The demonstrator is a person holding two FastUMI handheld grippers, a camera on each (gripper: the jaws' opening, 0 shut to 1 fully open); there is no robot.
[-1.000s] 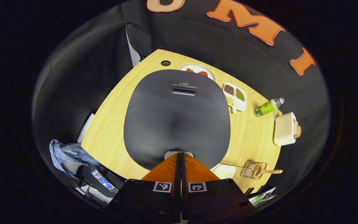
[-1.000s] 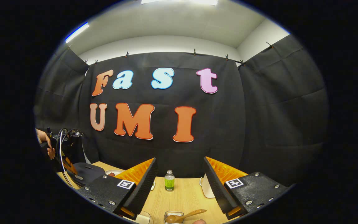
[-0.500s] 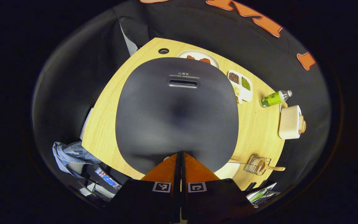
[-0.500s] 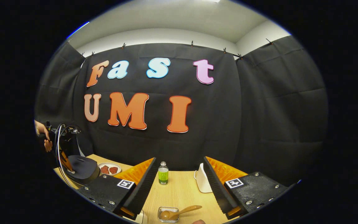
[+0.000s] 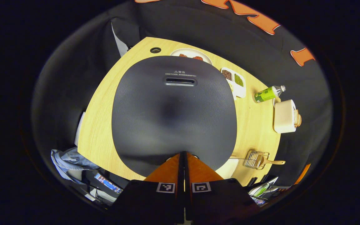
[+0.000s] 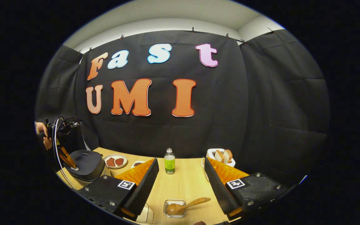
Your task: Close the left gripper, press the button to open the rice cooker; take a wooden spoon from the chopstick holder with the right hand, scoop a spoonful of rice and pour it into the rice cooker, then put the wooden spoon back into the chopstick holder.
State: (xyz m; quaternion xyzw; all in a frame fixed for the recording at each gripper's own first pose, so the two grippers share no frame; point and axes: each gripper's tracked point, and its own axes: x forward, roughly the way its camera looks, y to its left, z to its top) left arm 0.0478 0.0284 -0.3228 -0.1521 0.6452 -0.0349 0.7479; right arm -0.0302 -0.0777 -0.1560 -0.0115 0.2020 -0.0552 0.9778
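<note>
Left tool (image 5: 182, 153) is closed, fingers pressed together with nothing between them, so that a single blunt tip is presented to the release button at the front edge of the rice cooker (image 5: 173, 109). Tip is seen right at that front edge; actual contact with the button cannot be confirmed, as it is hidden behind the fingers. Lid is still down, so the opening step is judged not finished.

In the right gripper view, the left tool (image 6: 70, 162) is seen angled down onto the cooker (image 6: 84, 161) front, held by a hand (image 6: 44, 139).

Right tool (image 6: 180, 184) is held wide open and empty above the bench (image 6: 183, 178), lined up over the wooden spoon (image 6: 184, 206), presumably staged for the pickup. Spoon lies tilted in the chopstick holder (image 6: 174, 208), bowl inside, handle sticking out toward the right, which leaves the handle free to be gripped.

Green bottle (image 6: 169, 162) and toaster with bread (image 6: 222, 156) stand farther back, well apart from the spoon.
</note>
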